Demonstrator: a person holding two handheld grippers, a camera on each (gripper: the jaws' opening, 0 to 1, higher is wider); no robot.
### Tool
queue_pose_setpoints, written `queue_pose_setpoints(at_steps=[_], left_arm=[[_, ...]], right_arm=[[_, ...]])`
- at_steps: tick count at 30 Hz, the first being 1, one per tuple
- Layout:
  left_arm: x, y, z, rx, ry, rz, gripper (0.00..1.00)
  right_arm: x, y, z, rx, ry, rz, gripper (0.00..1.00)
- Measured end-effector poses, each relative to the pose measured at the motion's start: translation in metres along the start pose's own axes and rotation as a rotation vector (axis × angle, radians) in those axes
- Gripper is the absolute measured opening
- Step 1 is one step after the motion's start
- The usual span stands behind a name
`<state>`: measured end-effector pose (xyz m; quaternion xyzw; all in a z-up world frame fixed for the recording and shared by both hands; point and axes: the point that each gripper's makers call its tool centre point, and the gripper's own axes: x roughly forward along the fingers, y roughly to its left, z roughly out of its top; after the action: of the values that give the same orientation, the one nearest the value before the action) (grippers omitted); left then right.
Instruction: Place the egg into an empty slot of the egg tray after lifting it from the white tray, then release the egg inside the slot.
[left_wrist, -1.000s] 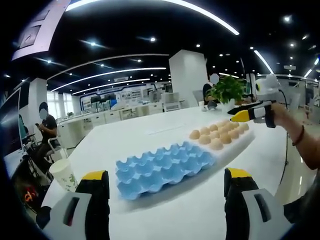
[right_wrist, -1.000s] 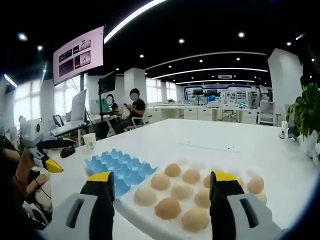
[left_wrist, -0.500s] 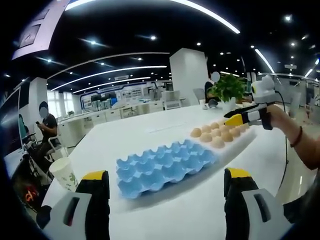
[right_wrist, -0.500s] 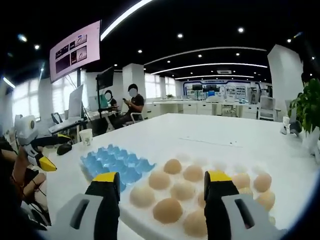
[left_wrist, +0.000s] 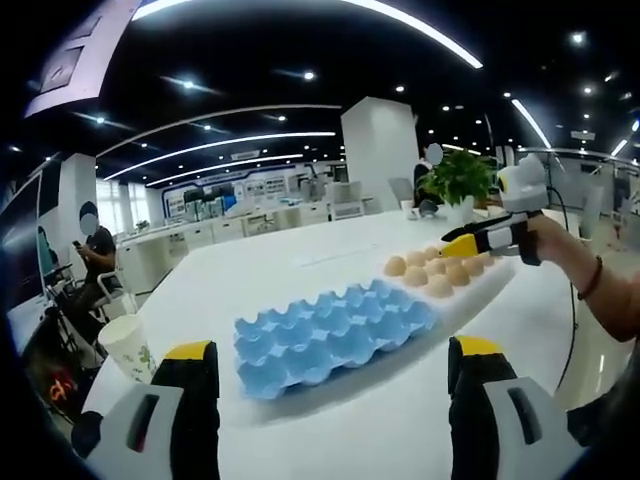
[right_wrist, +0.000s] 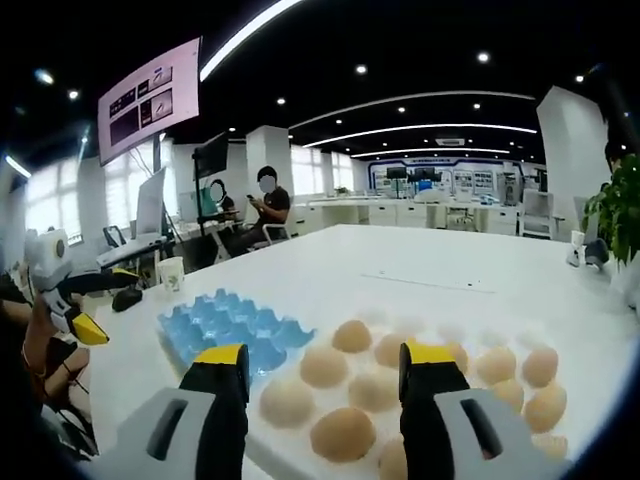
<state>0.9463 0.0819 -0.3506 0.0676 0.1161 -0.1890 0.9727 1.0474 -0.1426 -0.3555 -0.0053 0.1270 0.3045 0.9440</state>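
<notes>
With both jaws apart and empty, the right gripper (right_wrist: 322, 362) should settle squarely over one egg (right_wrist: 324, 367) in the white tray (right_wrist: 262, 450), probably the nearest between them, while the left gripper (left_wrist: 325, 362), likewise open, waits near the blue egg tray (left_wrist: 330, 333).

The place was a large open-plan office or tech lab, with a dark ceiling (right_wrist: 420, 40) crossed by long curved strip lights (left_wrist: 400, 25) and dotted with spotlights. Rows of white desks (right_wrist: 420, 215) with monitors, a wall screen (right_wrist: 150, 98), seated people (right_wrist: 262, 212) and a potted plant (left_wrist: 458, 178) surrounded the long white table (left_wrist: 260, 275).
</notes>
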Motion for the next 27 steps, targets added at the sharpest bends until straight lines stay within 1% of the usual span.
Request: queue_pose_setpoints(at_steps=[8, 12, 15, 21, 27], left_arm=[[0.002, -0.001, 0.0, 0.004, 0.008, -0.007, 0.97], [0.002, 0.001, 0.001, 0.002, 0.005, -0.006, 0.97], [0.001, 0.001, 0.003, -0.007, -0.009, -0.009, 0.97], [0.003, 0.003, -0.001, 0.0, 0.007, -0.005, 0.97], [0.003, 0.004, -0.004, -0.002, 0.015, -0.005, 0.97]], right_arm=[[0.013, -0.003, 0.001, -0.022, 0.016, -0.023, 0.63], [0.021, -0.005, 0.003, 0.0, 0.014, -0.034, 0.62], [0.027, -0.003, 0.002, 0.008, 0.021, -0.03, 0.62], [0.038, -0.004, -0.002, -0.006, 0.037, -0.047, 0.61], [0.045, -0.004, -0.003, 0.013, 0.041, -0.04, 0.59]])
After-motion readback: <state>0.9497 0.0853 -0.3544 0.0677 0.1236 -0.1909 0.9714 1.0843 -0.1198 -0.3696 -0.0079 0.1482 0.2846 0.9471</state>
